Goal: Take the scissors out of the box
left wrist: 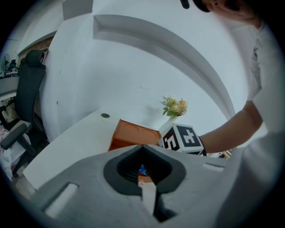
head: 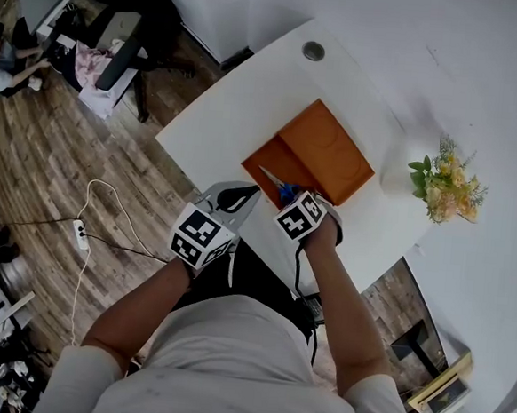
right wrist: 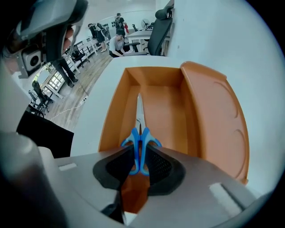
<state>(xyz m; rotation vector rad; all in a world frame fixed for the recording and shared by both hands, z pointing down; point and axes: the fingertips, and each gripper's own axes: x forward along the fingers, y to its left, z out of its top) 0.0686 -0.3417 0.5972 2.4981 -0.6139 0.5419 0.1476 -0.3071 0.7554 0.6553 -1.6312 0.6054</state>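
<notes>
Points the right gripper [right wrist: 140,152] straight down into the orange box [right wrist: 171,111] on the white table [head: 238,124], pads pressed on the blue handles of the scissors [right wrist: 145,140]. Leaves the scissors inside the box, blades toward 12 o'clock in the right gripper view, open lid [right wrist: 218,120] at 3 o'clock. Holds the left gripper [left wrist: 143,147] at 9 o'clock of the right in the head view, jaws shut tip to tip.

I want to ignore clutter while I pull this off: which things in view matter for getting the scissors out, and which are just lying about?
In the job: scissors; orange box; right gripper, closed on the blue handles.
Lying about: flowers; round grey cap; power strip; left gripper, shut, empty.
</notes>
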